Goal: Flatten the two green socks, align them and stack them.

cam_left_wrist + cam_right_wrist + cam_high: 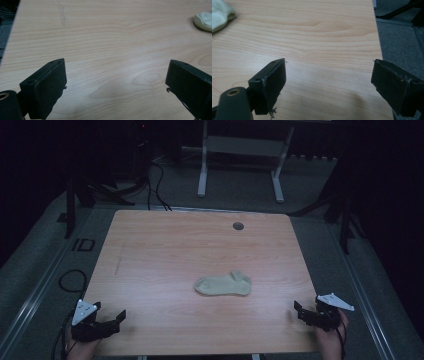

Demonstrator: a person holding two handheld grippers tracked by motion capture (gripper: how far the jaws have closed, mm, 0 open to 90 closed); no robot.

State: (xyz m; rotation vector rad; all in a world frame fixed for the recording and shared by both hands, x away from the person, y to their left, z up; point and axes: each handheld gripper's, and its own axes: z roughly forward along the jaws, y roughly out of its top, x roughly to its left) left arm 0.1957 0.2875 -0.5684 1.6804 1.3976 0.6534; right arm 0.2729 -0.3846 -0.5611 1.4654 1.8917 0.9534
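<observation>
A pale beige sock lies flat on the wooden table, a little right of its middle, toe to the left. My left gripper rests at the table's front left corner, open, jaws wide apart with bare wood between them. The sock's toe peeks in at the far right of the left gripper view. My right gripper sits at the front right edge, open too. In the right gripper view the sock lies at the top left, well away from the jaws.
A round grommet hole sits near the table's far edge. Beyond it stands a white desk frame on grey carpet. Cables lie on the floor at the left. The table's right edge runs close to the right jaw.
</observation>
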